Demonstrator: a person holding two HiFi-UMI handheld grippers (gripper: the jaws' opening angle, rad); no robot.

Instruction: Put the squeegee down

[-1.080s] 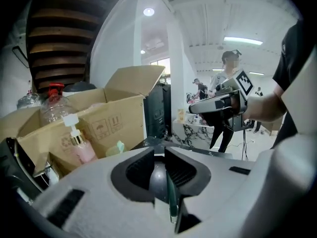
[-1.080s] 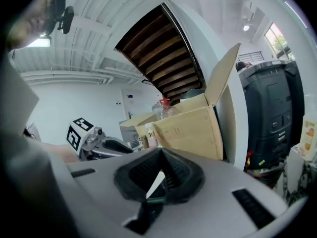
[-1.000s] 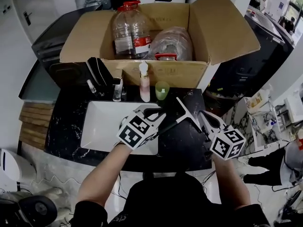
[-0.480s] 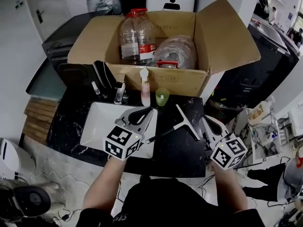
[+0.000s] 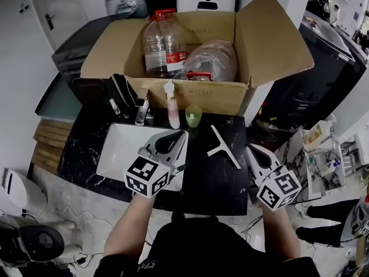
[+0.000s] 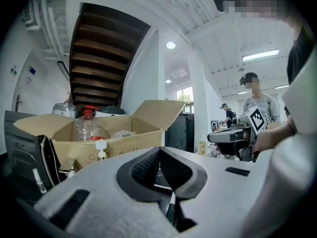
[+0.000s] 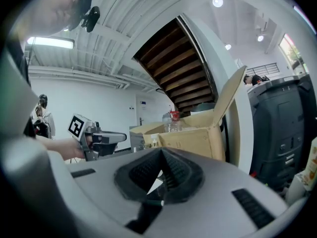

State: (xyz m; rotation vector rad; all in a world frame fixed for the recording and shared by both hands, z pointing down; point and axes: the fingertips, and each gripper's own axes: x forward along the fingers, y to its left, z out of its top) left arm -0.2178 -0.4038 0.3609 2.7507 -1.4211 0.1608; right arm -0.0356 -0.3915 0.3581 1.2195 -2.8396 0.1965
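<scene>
The squeegee (image 5: 225, 148), with a white blade and a thin dark handle, lies flat on the black counter (image 5: 213, 183) between my two grippers. My left gripper (image 5: 182, 135) hovers over the sink's right edge, just left of the handle's end. Its jaws have just been closing and now meet with nothing between them. My right gripper (image 5: 249, 148) sits right of the blade, apart from it, jaws together and empty. In the left gripper view the pads (image 6: 148, 168) touch. The right gripper view shows its pads (image 7: 143, 175) closed too. Neither gripper view shows the squeegee clearly.
A white sink (image 5: 118, 149) is set in the counter's left half, with a faucet (image 5: 141, 112), a pink pump bottle (image 5: 172, 113) and a green cup (image 5: 194, 115) behind it. An open cardboard box (image 5: 219, 94) with a water jug (image 5: 164, 39) stands at the back.
The left gripper has let go of the squeegee handle, lifted and drawn back to the left, and its jaws have shut. The squeegee now rests on the counter. The right gripper has eased away from the blade.
</scene>
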